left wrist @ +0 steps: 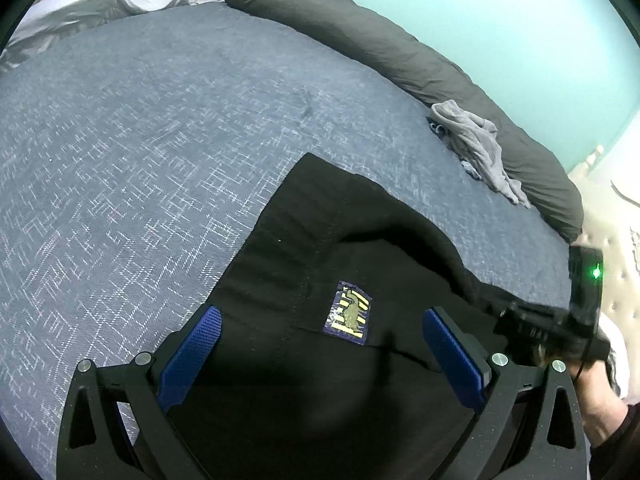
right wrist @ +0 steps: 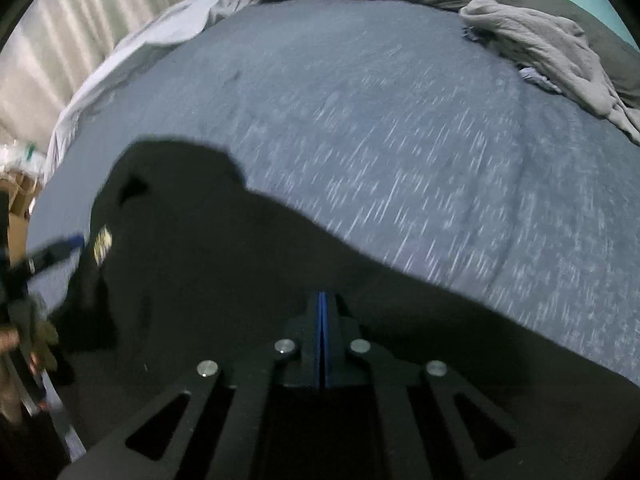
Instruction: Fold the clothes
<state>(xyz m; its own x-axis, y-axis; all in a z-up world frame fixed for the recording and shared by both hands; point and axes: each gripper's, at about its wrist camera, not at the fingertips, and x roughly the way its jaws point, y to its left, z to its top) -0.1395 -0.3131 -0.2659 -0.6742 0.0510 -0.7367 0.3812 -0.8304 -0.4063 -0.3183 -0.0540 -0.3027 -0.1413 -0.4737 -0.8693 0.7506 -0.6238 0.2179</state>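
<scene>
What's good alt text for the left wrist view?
Open left claw, blue pads spread, hovers over a black garment with a small embroidered patch, lying on a blue patterned bedspread. A crumpled grey garment lies farther back beside a dark duvet.

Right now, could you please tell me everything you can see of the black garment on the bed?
The black garment is dark, soft-looking cloth lying on the blue patterned bedspread, partly folded over itself with creased edges. A small rectangular patch, purple-edged with yellow stripes and a figure, sits on its upper face. The left gripper hangs open above it, fingers either side of the patch. The right gripper is closed over its far side; whether it pinches cloth is hidden.
</scene>
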